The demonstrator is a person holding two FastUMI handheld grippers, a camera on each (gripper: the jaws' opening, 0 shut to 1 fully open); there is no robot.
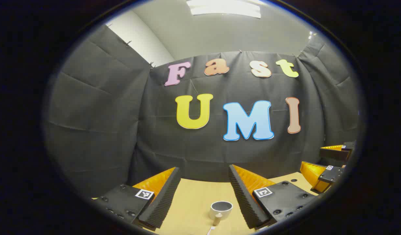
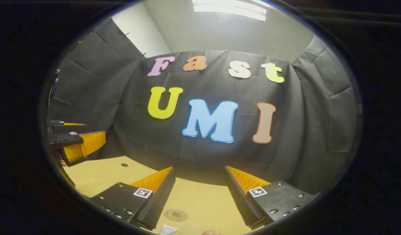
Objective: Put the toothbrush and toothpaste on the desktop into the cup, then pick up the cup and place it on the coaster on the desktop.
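In the left gripper view, a small white cup (image 1: 221, 209) with a grey inside stands upright on the wooden desktop (image 1: 194, 199). It sits low down between my left gripper's (image 1: 204, 168) open fingers, nearer the right one. A small beige piece (image 1: 217, 219) and a white tip (image 1: 209, 230) lie just in front of the cup; I cannot tell what they are. In the right gripper view, a round brown coaster (image 2: 175, 214) lies flat between my right gripper's (image 2: 198, 168) open fingers. A white item (image 2: 168, 229) is cut off at the bottom edge. Both grippers hold nothing.
My right gripper (image 1: 321, 161) hangs over the desk's right side in the left gripper view. My left gripper (image 2: 79, 133) hovers at the far left in the right gripper view. The black cloth wall closes the desk's far edge. A small hole (image 2: 124, 164) marks the desktop.
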